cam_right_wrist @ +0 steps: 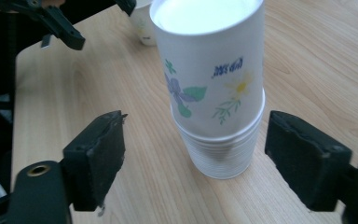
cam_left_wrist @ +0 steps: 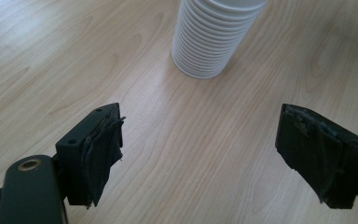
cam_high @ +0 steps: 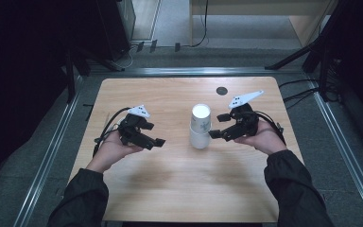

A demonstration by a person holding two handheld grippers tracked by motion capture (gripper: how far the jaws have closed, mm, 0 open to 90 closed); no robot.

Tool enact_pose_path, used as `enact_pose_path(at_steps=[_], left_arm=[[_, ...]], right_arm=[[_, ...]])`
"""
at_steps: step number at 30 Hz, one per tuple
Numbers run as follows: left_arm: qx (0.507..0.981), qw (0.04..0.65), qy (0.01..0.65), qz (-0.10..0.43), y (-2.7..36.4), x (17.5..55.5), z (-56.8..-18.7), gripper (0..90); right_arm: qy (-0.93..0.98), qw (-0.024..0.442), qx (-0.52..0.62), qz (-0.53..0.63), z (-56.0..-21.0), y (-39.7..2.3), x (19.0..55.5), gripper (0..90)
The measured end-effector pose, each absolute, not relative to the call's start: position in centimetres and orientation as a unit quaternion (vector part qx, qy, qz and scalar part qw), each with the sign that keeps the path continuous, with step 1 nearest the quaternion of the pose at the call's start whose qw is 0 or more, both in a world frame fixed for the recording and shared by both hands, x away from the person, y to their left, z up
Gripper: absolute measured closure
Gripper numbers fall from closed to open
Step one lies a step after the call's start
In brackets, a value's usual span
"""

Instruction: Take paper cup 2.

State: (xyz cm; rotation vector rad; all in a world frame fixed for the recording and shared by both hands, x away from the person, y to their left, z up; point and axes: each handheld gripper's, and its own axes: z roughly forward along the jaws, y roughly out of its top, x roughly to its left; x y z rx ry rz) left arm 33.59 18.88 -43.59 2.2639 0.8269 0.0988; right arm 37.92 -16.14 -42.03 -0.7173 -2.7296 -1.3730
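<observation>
A stack of white paper cups (cam_high: pixel 201 125) stands upside down at the middle of the wooden table (cam_high: pixel 170 189). In the right gripper view the top cup (cam_right_wrist: pixel 214 79) has a flower print and sits tilted on the ribbed stack. My right gripper (cam_high: pixel 219 126) is just right of the stack and open (cam_right_wrist: pixel 198 130), its pads on either side of the cups without touching them. My left gripper (cam_high: pixel 155 134) is open (cam_left_wrist: pixel 200 126) a short way left of the stack (cam_left_wrist: pixel 209 37), with nothing between its pads.
A small dark round spot (cam_high: pixel 221 90) marks the table behind the stack. In the right gripper view part of another white cup (cam_right_wrist: pixel 142 25) shows behind the stack, near the other gripper (cam_right_wrist: pixel 51 18). Metal rails and cables run along the floor around the table.
</observation>
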Motion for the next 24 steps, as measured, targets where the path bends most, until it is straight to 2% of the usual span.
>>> enact_pose_path(at_steps=[10,24], left_arm=[[0.881,0.358,0.308,0.034,18.1,33.3,-43.7,15.0],[0.884,0.354,0.303,0.037,18.1,33.2,-43.8,15.0]], right_arm=[[-0.897,0.007,-0.225,-0.382,-40.4,-13.9,40.4,22.7],[-0.94,-0.013,-0.165,-0.299,-39.0,-10.2,41.3,22.5]])
